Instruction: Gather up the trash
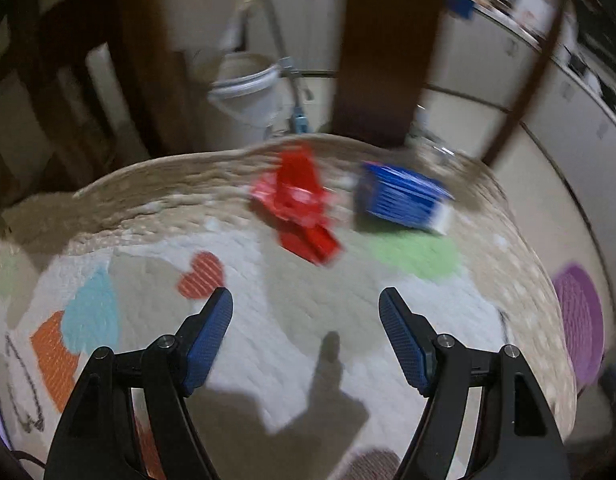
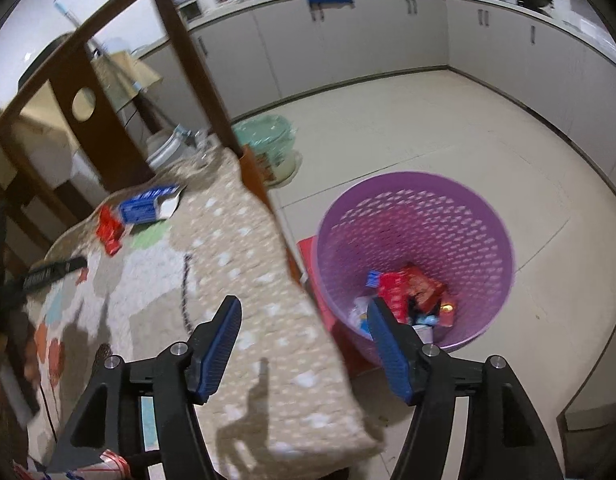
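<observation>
Both grippers are released and grasp nothing: the left gripper (image 1: 306, 304) hangs over the tabletop (image 1: 292, 320); a red wrapper (image 1: 298, 204) and blue box (image 1: 404, 200) lie near its far edge; the right gripper (image 2: 304, 314) is at the side edge above the purple basket (image 2: 420, 216), with trash (image 2: 412, 292) inside.

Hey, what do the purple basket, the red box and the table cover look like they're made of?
Purple basket: plastic, likely, smooth and matte, with moulded rows of holes in its wall. Red box: thin printed cardboard by its flat folded flaps, though blur leaves this open. Table cover: quilted fabric, soft and matte, with a stitched bumpy texture and coloured patches.
</observation>
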Motion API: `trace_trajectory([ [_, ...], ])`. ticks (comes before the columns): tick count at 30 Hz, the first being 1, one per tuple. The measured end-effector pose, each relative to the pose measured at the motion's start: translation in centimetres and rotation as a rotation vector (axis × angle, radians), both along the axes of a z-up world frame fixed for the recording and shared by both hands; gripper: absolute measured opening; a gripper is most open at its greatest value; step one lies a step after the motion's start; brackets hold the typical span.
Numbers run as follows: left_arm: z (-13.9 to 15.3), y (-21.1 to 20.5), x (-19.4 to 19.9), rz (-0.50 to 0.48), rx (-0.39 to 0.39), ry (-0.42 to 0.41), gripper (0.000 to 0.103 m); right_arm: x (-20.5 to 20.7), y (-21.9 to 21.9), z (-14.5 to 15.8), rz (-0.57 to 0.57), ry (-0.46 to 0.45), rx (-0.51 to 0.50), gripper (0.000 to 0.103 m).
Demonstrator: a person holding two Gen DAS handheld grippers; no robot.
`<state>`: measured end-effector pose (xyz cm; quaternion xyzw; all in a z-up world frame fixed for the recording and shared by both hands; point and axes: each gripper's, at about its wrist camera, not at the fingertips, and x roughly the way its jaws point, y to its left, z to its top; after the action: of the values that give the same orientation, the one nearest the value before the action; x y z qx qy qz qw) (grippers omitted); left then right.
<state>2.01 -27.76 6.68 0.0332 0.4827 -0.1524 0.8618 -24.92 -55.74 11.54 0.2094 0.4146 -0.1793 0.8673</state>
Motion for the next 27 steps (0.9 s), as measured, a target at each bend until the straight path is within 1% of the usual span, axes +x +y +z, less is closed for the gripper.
trace_trajectory([
  [4, -1.5, 1.5, 4.2, 0.053, -0.063, 0.05, 0.075, 1.5, 1.8, -0.7, 0.048, 0.024, -0.005, 0.07],
  [6, -2.2, 1.5, 6.0, 0.079, -0.084, 0.061, 0.076, 2.3, 2.5, -1.1, 0.068, 0.036, -0.007, 0.07],
  [8, -2.9, 0.9, 7.4, 0.079, -0.106, 0.08, 0.077, 3.0, 3.0, -1.4, 0.086, 0.048, -0.006, 0.07],
  [13, -4.1, -1.8, 9.6, 0.068, -0.101, 0.094, 0.079, 4.4, 3.6, -2.6, 0.111, 0.081, 0.004, 0.07],
  [15, -4.4, -2.6, 10.0, 0.075, -0.095, 0.103, 0.086, 4.7, 3.7, -2.8, 0.117, 0.089, 0.008, 0.07],
  [17, -4.5, -3.2, 10.0, 0.075, -0.057, 0.093, 0.086, 5.1, 3.9, -2.9, 0.127, 0.094, 0.01, 0.07],
  [18, -4.6, -3.6, 9.8, 0.058, -0.027, 0.095, 0.082, 5.3, 4.0, -3.0, 0.133, 0.096, 0.009, 0.07],
  [19, -4.6, -3.9, 9.4, 0.035, 0.029, 0.088, 0.073, 5.6, 4.2, -3.1, 0.141, 0.099, 0.008, 0.07],
  [20, -4.5, -4.0, 9.1, 0.031, 0.076, 0.072, 0.047, 6.0, 4.4, -3.0, 0.151, 0.1, 0.006, 0.07],
  [21, -4.3, -3.9, 8.7, 0.014, 0.103, 0.067, 0.046, 6.3, 4.5, -3.0, 0.161, 0.099, 0.006, 0.07],
  [22, -4.2, -3.4, 8.3, -0.015, 0.074, 0.089, 0.045, 6.7, 4.7, -2.9, 0.174, 0.096, 0.005, 0.07],
  [23, -4.0, -2.6, 7.8, -0.028, 0.049, 0.108, 0.041, 7.2, 5.0, -2.7, 0.189, 0.092, 0.003, 0.07],
  [27, -3.2, 1.1, 5.9, -0.037, -0.025, 0.196, 0.04, 9.5, 6.0, -2.2, 0.263, 0.081, 0.001, 0.07],
])
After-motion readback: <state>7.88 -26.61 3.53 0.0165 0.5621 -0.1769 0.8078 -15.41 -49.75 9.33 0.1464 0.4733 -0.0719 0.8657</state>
